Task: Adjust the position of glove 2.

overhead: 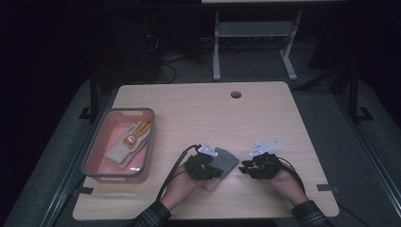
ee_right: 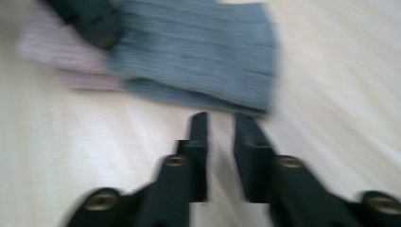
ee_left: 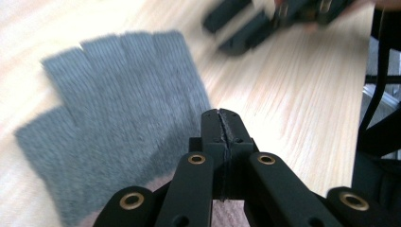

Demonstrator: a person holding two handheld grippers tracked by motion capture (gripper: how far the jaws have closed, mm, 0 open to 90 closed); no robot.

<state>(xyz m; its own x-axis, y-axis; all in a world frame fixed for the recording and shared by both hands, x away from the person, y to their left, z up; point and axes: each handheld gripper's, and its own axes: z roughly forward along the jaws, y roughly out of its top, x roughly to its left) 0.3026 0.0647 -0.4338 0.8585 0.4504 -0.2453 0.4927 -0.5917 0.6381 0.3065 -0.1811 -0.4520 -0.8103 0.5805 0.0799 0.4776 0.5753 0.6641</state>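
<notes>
— Left gripper (ee_left: 221,118): how do its black jaws stand?
— Pressed together on the edge of the grey knitted fingerless glove (overhead: 224,161), which lies flat near the front edge of the wooden table (overhead: 265,113), about midway along it.
— And the right gripper (ee_right: 221,124)?
— Jaws parted a little, nothing between them (blurred), just beside the glove.
— Anything else?
— A grey-rimmed pink plastic bin (overhead: 94,152) by the left edge holds a cream-and-yellow glove (overhead: 130,143).
</notes>
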